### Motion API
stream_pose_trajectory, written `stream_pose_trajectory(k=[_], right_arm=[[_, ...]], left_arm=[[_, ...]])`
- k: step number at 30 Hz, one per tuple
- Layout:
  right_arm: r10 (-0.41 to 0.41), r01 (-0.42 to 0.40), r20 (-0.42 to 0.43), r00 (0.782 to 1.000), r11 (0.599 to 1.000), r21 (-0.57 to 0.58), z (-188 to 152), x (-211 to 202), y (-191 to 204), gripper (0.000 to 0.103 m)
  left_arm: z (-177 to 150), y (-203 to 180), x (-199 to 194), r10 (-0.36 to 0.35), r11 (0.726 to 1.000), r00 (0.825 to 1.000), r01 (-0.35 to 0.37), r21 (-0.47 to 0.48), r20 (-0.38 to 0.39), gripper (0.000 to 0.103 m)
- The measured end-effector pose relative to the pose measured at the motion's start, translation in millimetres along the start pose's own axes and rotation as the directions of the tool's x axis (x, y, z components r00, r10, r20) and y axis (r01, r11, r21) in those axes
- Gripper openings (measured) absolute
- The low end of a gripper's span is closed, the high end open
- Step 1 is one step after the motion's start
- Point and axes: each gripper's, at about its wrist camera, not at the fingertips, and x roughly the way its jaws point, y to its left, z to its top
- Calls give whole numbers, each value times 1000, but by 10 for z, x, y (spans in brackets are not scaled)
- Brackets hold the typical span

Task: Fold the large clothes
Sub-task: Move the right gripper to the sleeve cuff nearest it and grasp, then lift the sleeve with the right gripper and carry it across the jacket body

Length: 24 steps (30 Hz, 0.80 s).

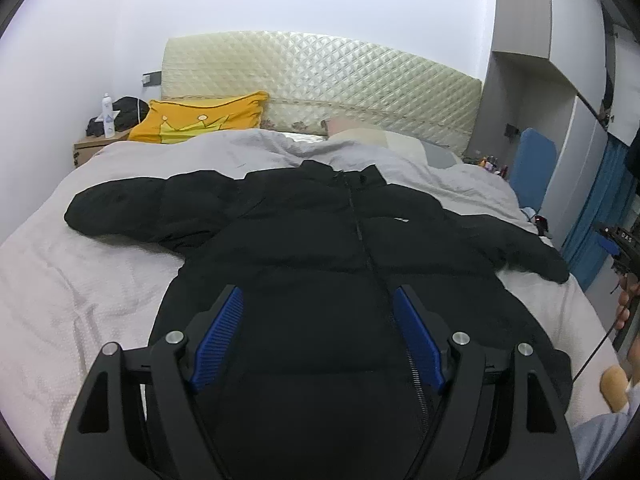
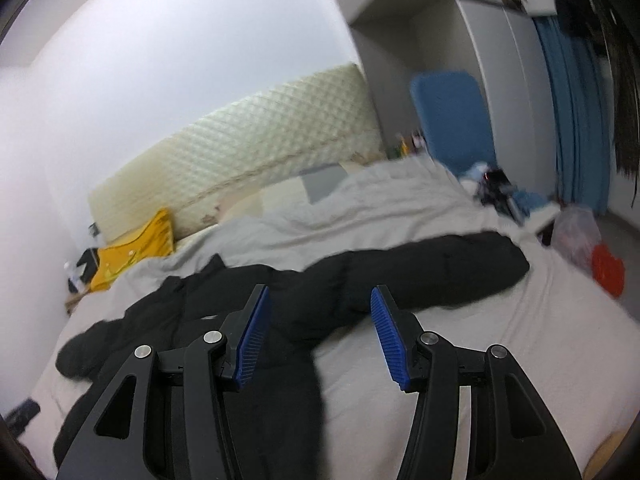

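A black puffer jacket lies front up on the bed's grey cover, zipped, with both sleeves spread sideways. My left gripper hovers open over the jacket's lower front, its blue pads on either side of the zipper area with nothing pressed between them. In the right wrist view, the jacket stretches across the bed with one sleeve reaching right. My right gripper stands open above that sleeve's inner end and grips nothing. The right gripper's body, held in a hand, shows at the left wrist view's right edge.
A quilted headboard and a yellow pillow are at the bed's far end. A nightstand with a white bottle stands at the far left. Right of the bed are a blue panel, blue curtains and a red object on the floor.
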Motion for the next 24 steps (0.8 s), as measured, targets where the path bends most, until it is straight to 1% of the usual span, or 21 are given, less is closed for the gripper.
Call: stream_pose_trajectory(k=[2, 4, 8, 11, 12, 13, 14, 15, 16, 19, 21, 23, 24], right_arm=[[-27, 28, -24, 999, 999, 44, -10, 162, -285, 52], [-29, 33, -39, 999, 995, 91, -40, 305, -549, 53], [-48, 59, -56, 997, 976, 211, -114, 576, -1085, 53], [-51, 69, -73, 996, 959, 276, -159, 792, -1408, 54], [-53, 73, -78, 996, 954, 292, -170, 853, -1487, 55], [-57, 81, -84, 995, 945, 318, -188, 938, -1589, 61], [-55, 82, -88, 995, 934, 349, -205, 1017, -1687, 66], [-48, 78, -89, 995, 919, 386, -215, 1100, -1802, 77], [-39, 71, -86, 996, 909, 412, -219, 1161, -1880, 81], [-15, 63, -97, 995, 856, 513, -245, 1379, -2136, 82], [-6, 63, -100, 995, 812, 580, -252, 1499, -2297, 82], [-14, 70, -93, 996, 771, 633, -242, 1606, -2447, 82], [-17, 69, -86, 996, 761, 645, -222, 1653, -2499, 82]], left_arm=[[-14, 31, 72, 6, 1000, 1000, -6, -22, -13, 78], [-13, 49, 132, 5, 999, 1000, -6, -37, -19, 78], [-23, 68, 248, 21, 998, 999, -23, -63, -30, 78], [-24, 46, 338, 20, 995, 999, -23, -93, -30, 78], [-24, 33, 365, 21, 995, 999, -24, -97, -32, 78], [-25, 26, 386, 25, 995, 999, -28, -96, -33, 78], [-22, 2, 414, 37, 995, 999, -40, -93, -33, 78], [-18, -2, 429, 42, 995, 999, -45, -90, -33, 78], [-20, -21, 461, 50, 995, 998, -54, -84, -39, 78], [-42, -29, 563, 69, 994, 996, -74, -84, -63, 78], [-45, -15, 632, 78, 992, 994, -85, -94, -79, 78], [-32, -21, 723, 70, 992, 993, -80, -101, -100, 78], [-33, -26, 747, 76, 992, 992, -86, -96, -103, 78]])
